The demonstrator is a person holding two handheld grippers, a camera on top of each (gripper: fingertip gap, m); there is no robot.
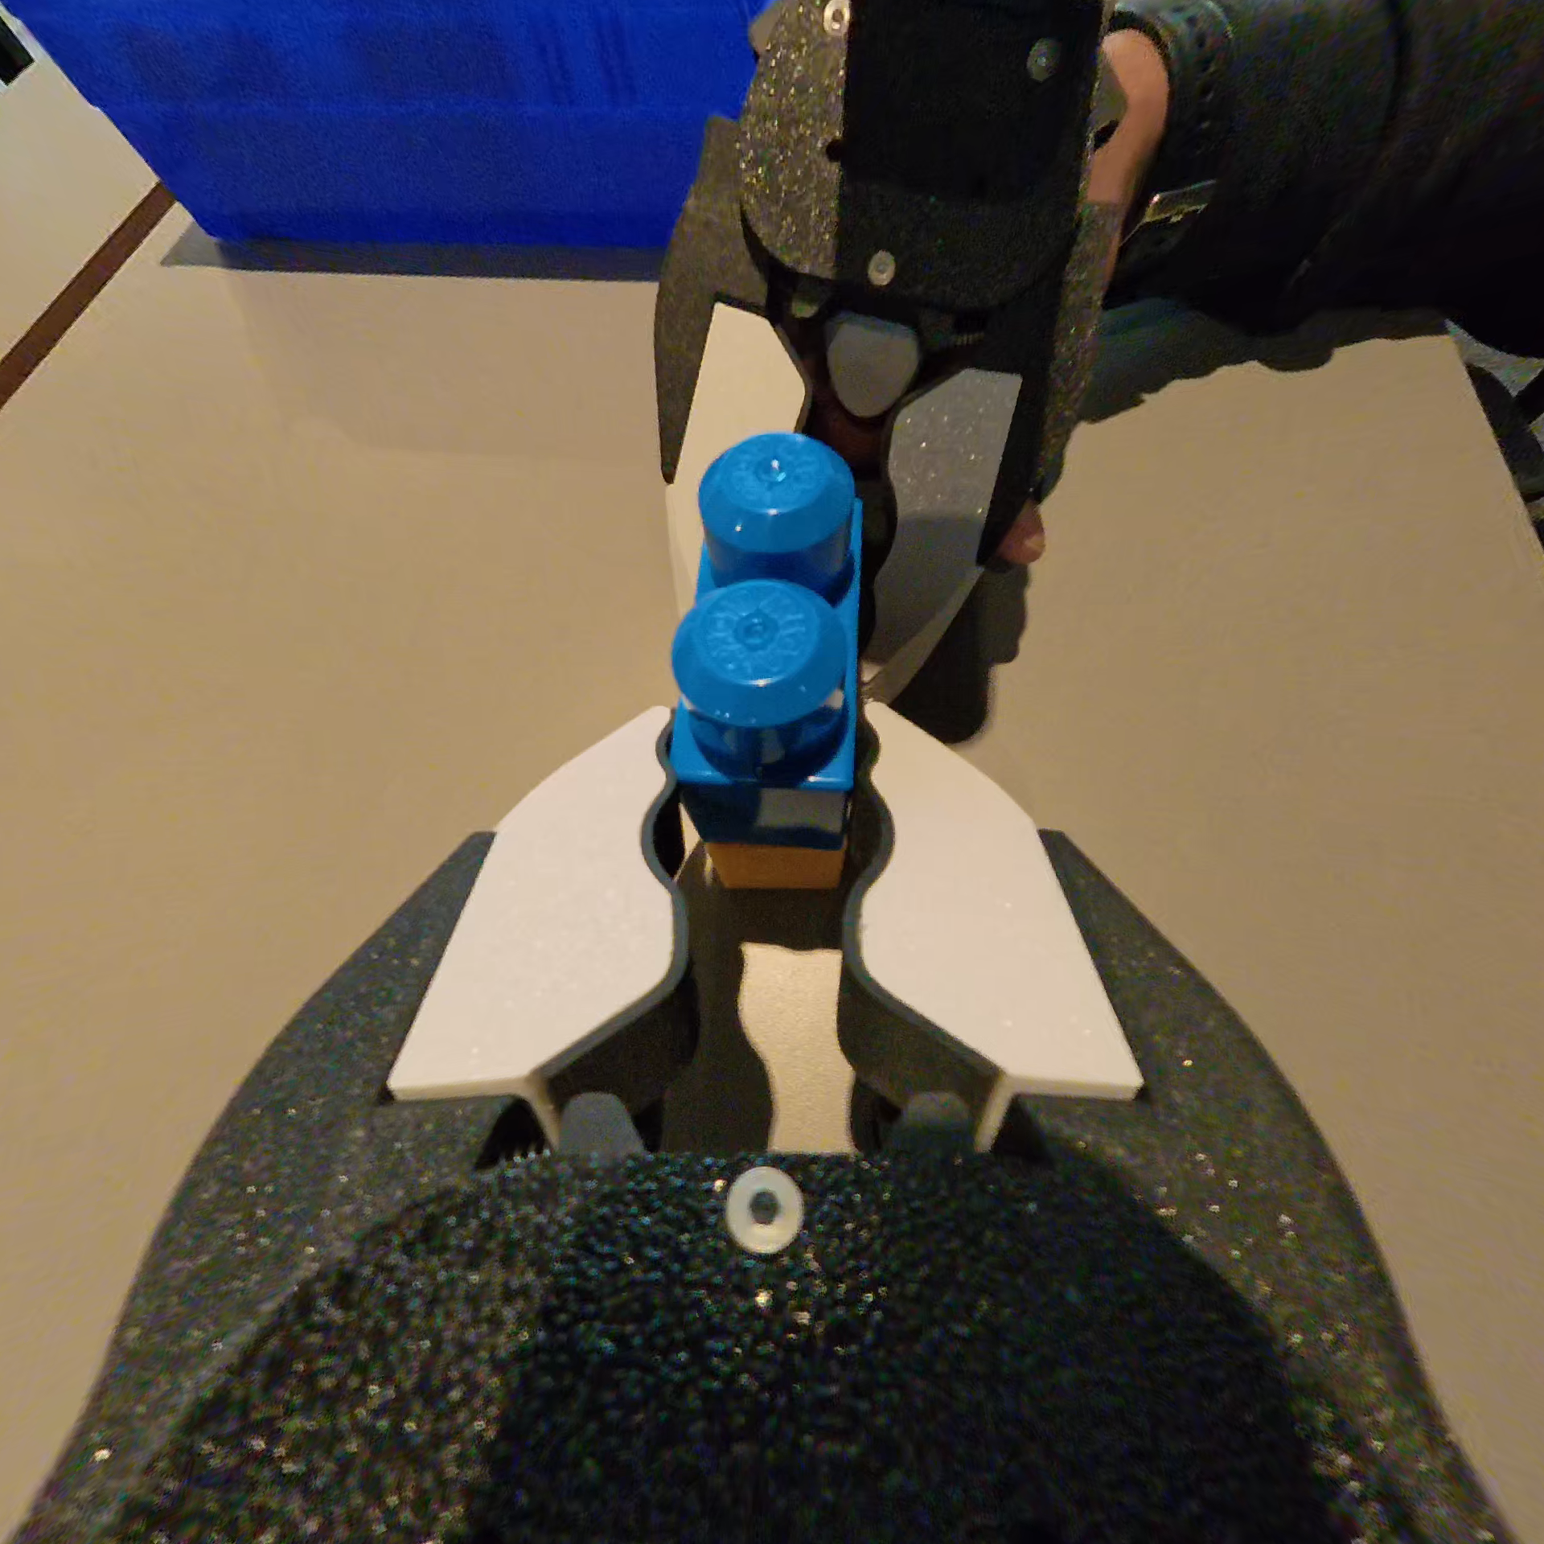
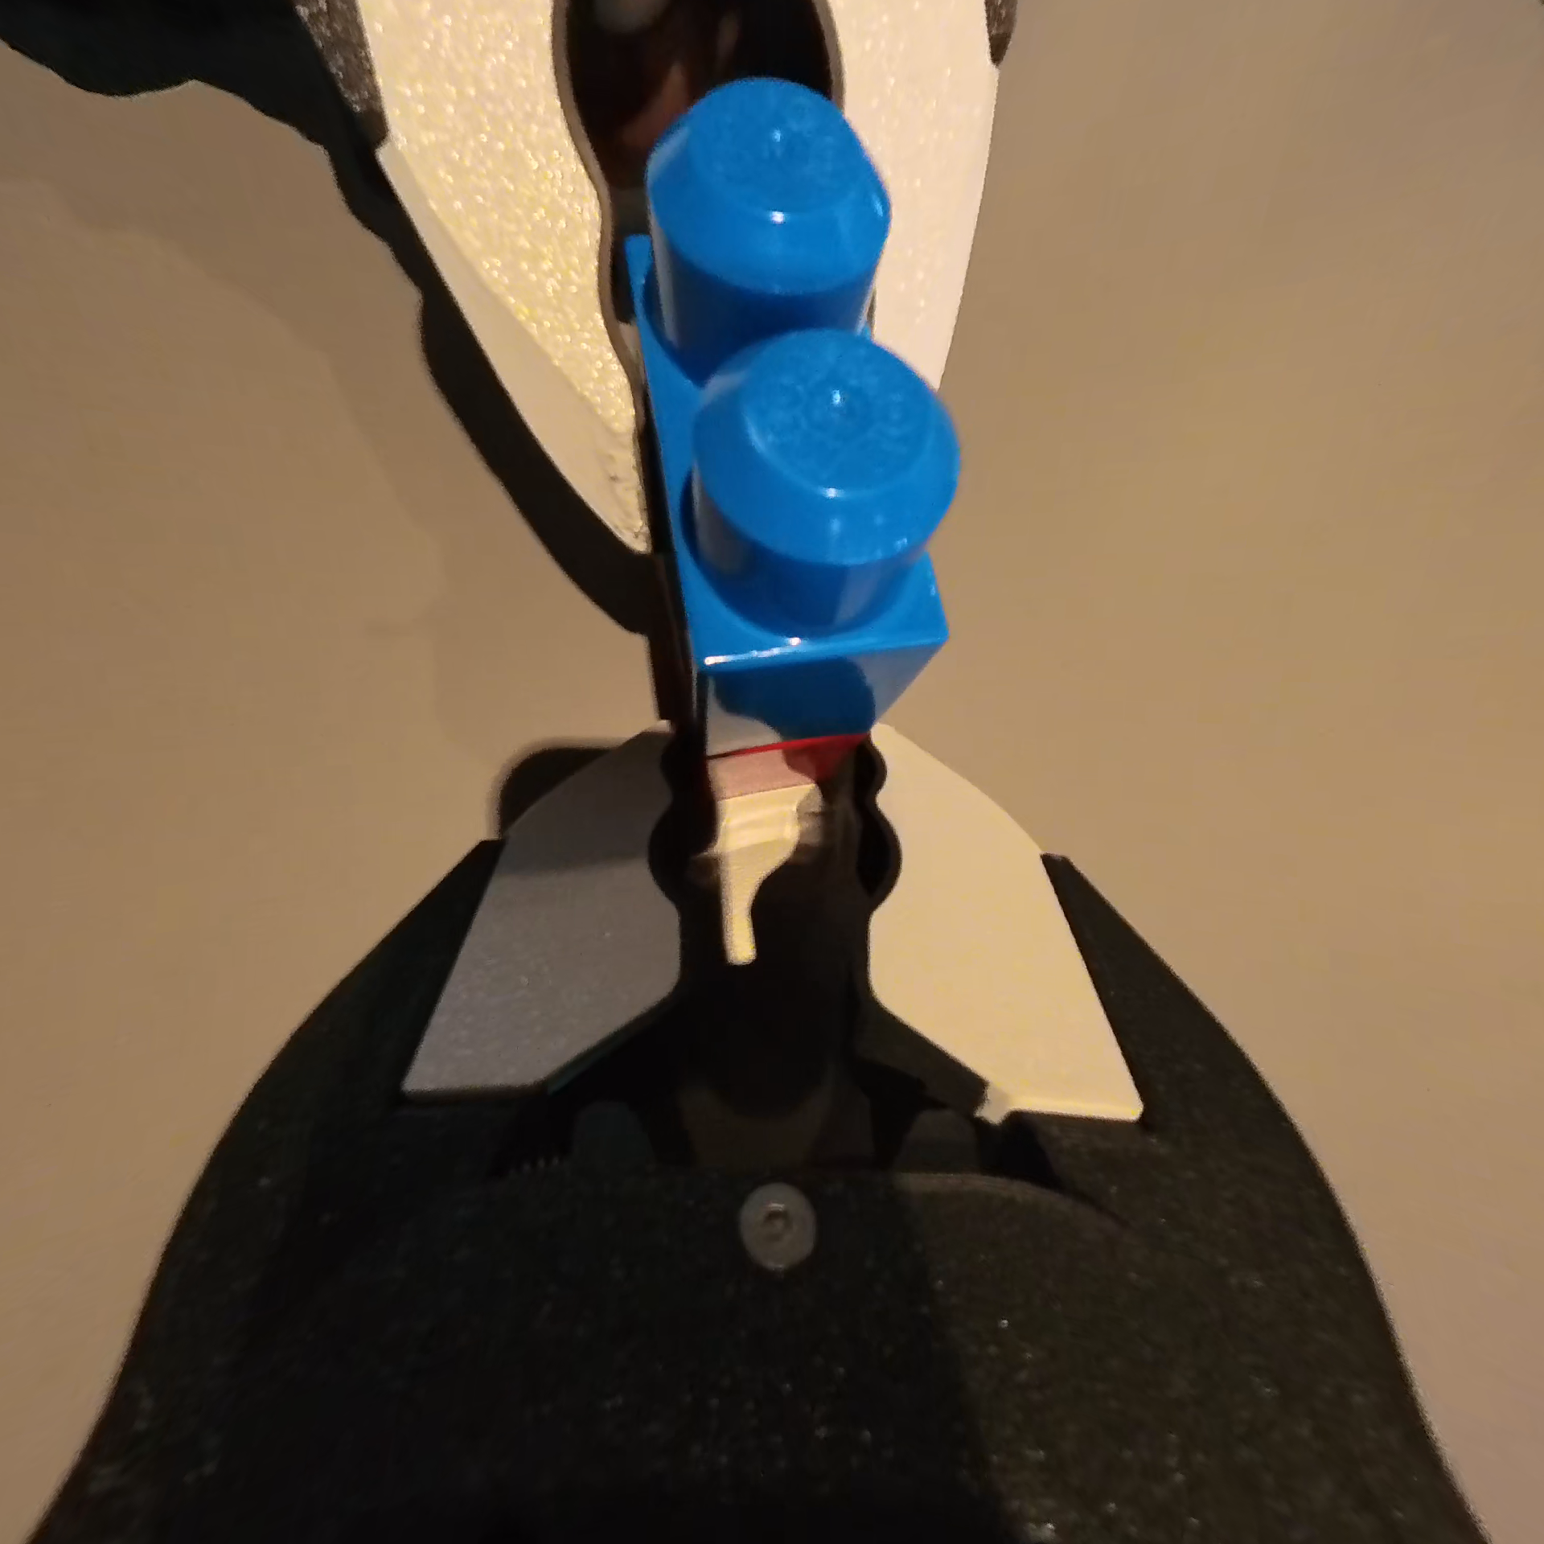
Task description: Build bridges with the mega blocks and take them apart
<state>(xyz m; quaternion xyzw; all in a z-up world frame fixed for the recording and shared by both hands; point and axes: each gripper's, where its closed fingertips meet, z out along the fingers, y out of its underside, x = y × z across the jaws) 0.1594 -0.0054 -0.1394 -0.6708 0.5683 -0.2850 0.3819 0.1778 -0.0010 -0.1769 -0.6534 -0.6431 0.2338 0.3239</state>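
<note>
Blue block (image 1: 764,668), with two studs on top, sits across two lower blocks and makes the top of a small bridge on the beige table (image 1: 334,668). In the left wrist view it stands at the centre, a little toward 12 o'clock from the left gripper (image 1: 764,785). The white fingers (image 1: 568,911) of this gripper are closed against the near end of the bridge; they press at the level of the blue block and the orange block (image 1: 773,865) under it, but which of the two they really clamp I cannot tell. At 1 o'clock the right gripper (image 1: 777,585) comes from the far side, held by a hand (image 1: 1128,109) in a dark glove. In the right wrist view its fingers (image 2: 986,902) stand close around the red block (image 2: 815,756) below the blue one, but contact is not clear. A blue box (image 1: 401,117) lies at 11 o'clock, well apart.

I judge the bridge is complete, so either the last pressing or the first pull of taking apart is in hand. The next move probably needs one gripper to hold a leg steady while the other lifts the blue block straight up, without twisting.
</note>
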